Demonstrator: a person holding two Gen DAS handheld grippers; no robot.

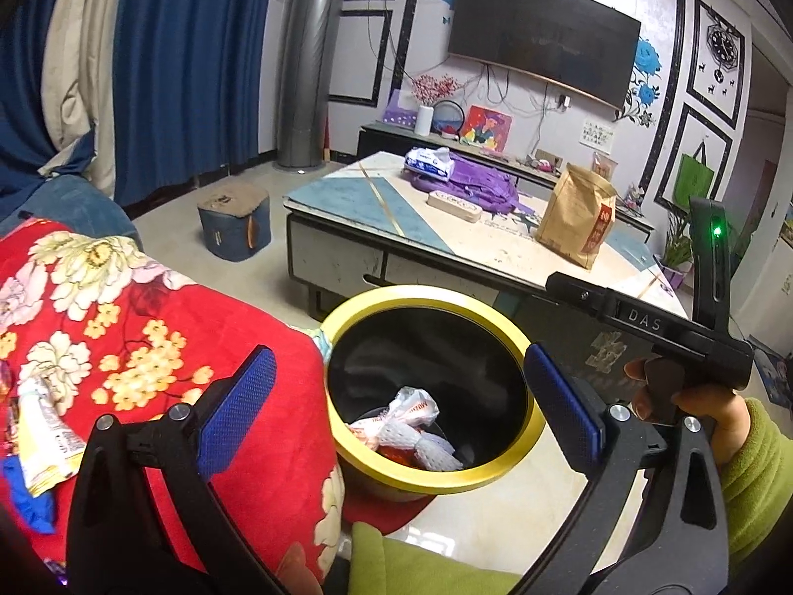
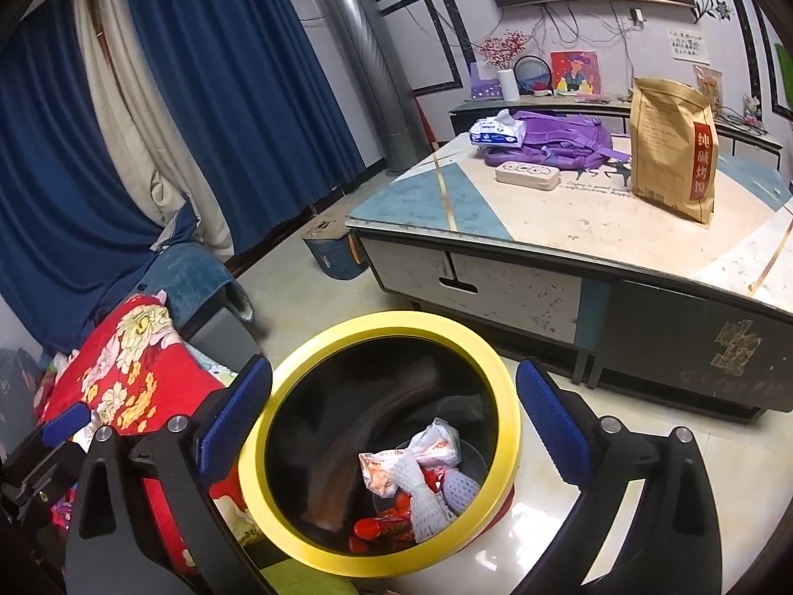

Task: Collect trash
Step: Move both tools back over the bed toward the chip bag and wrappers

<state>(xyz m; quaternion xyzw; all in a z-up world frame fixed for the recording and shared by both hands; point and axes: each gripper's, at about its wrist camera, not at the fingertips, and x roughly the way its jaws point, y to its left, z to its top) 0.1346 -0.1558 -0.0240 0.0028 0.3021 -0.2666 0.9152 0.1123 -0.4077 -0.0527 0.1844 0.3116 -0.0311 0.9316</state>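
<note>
Both tongs, left tongs (image 1: 391, 406) and right tongs (image 2: 394, 416), are held open and empty over the bin (image 2: 297, 520); wrappers (image 1: 47, 426) are seen far left on the blanket (image 1: 148, 347), nearer the left tongs.

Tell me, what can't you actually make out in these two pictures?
- Bottom of the yellow-rimmed bin: right wrist view, hidden under the white foam net and wrappers.
- Snack wrapper on the red floral blanket: left wrist view, print too blurred.
- Brown paper bag: small text unreadable.
</note>
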